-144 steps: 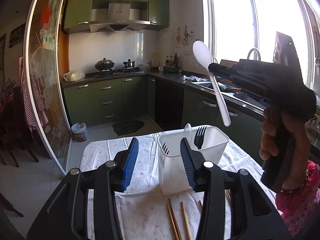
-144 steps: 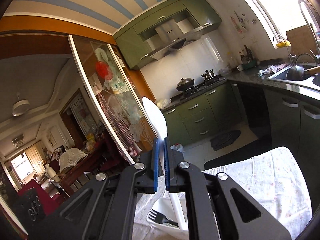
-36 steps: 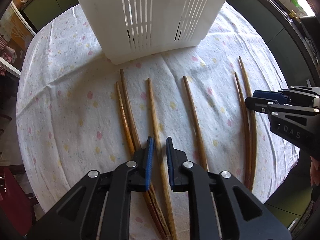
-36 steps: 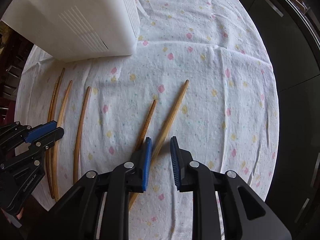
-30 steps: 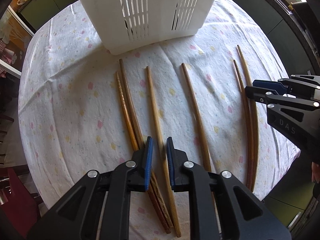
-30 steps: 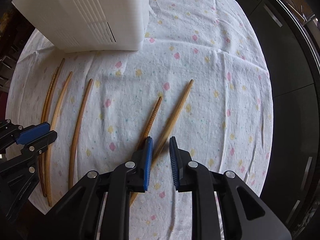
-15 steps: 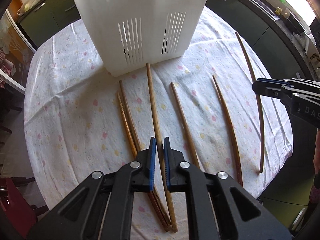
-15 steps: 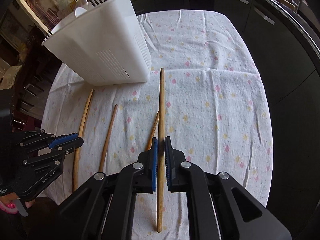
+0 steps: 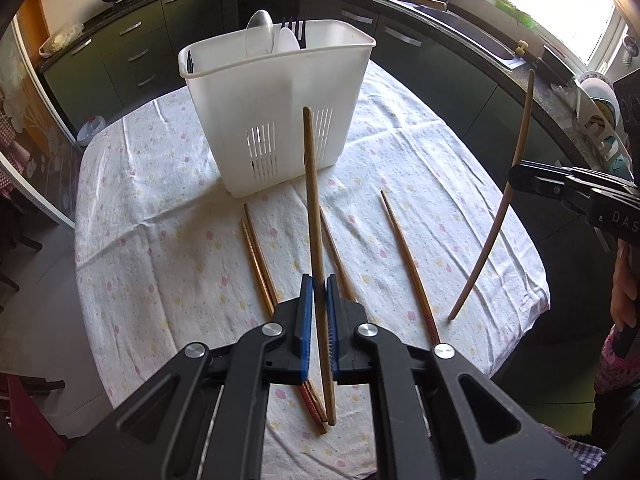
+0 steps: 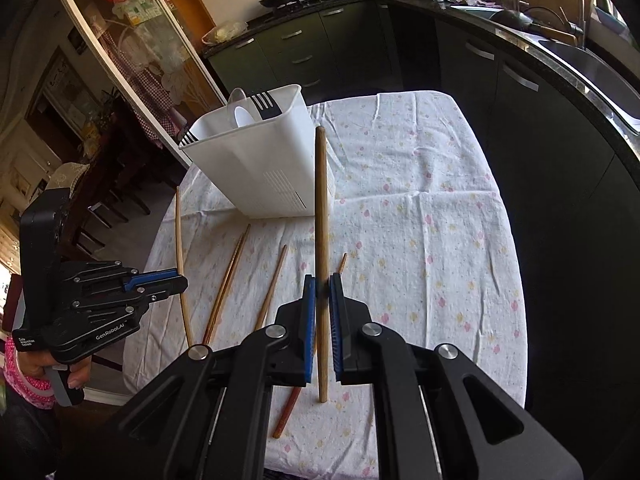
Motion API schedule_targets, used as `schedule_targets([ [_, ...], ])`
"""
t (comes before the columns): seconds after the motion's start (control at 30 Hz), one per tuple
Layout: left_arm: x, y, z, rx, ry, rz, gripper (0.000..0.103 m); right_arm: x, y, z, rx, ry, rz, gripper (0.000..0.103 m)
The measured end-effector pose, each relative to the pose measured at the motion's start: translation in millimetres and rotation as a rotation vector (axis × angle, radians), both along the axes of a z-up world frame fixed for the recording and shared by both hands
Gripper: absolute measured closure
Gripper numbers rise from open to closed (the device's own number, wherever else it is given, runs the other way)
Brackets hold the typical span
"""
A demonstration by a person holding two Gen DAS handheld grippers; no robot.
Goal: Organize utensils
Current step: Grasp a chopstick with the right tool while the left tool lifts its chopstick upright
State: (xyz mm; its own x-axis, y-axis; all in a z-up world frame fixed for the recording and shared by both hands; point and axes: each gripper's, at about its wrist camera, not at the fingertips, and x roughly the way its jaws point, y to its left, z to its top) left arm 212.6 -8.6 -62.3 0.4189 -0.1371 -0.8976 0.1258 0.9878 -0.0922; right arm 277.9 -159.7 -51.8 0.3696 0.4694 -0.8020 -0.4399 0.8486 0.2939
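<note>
- Chopsticks: your left gripper clamps one and your right gripper another, both off the cloth.
- Four more lie near the caddy.
- Forks and spoons are already inside.

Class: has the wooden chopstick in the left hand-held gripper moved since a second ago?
Yes. The wooden chopstick has lifted off the floral tablecloth.

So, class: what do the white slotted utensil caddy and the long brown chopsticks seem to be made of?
White slotted utensil caddy: apparently moulded plastic, given its smooth, slightly translucent walls and cut vent slots. Long brown chopsticks, like the one held in the left gripper: probably wood or bamboo, judging by the matte tan surface; grain is too fine to confirm.
</note>
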Motion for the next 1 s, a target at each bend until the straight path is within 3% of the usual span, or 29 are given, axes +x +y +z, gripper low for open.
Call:
schedule_targets([
  [0.63,-15,4,48,-0.033,-0.141,-0.009,0.097,-8,-1,46,0.051,-0.114,0.034,0.095],
  [0.77,-11,9,77,-0.044,-0.206,0.005,0.097,-3,3,71,0.075,-0.147,0.048,0.095],
  [1.0,3,21,150,-0.057,-0.394,0.046,0.097,14,15,139,0.135,-0.276,0.042,0.095],
])
